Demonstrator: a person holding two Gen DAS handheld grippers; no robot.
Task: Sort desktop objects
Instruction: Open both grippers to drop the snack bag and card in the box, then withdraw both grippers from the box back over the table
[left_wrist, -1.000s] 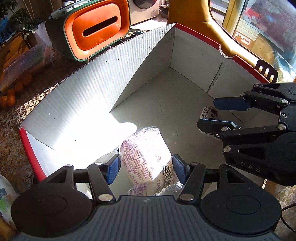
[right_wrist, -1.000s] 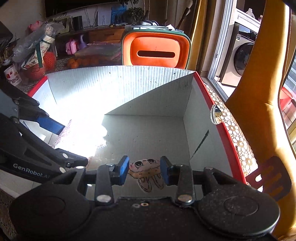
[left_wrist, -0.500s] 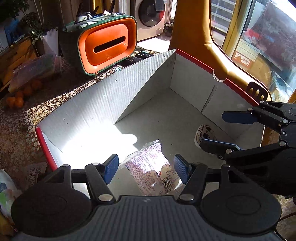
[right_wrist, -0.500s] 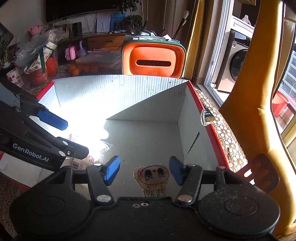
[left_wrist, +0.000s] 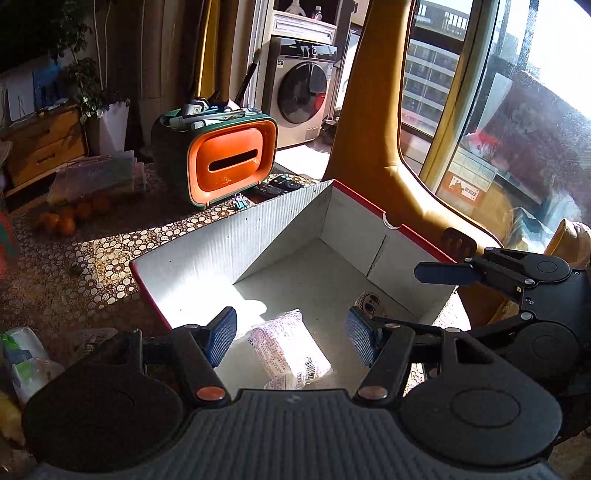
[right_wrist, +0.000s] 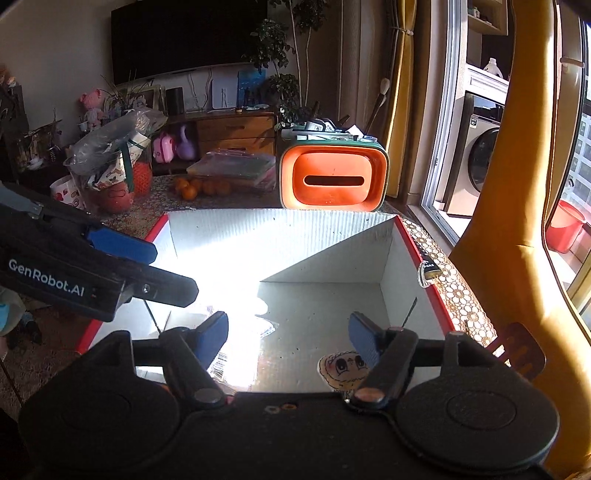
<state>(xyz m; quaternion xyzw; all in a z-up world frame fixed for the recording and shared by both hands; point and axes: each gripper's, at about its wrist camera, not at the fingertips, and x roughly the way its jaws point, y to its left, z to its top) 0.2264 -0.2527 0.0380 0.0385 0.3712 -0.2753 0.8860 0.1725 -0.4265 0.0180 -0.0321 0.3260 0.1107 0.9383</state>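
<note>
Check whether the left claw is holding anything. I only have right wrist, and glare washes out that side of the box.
Observer: Nothing held. The left claw is open. A pink-printed packet lies on the floor of the box below it, touching neither finger.
Operator: Barcode side up?
Observer: Yes, a barcode shows on the packet's near end.
Operator: Anything behind the far wall? It blocks my view.
Observer: Black remotes lie on the table between the box and the orange organizer.
</note>
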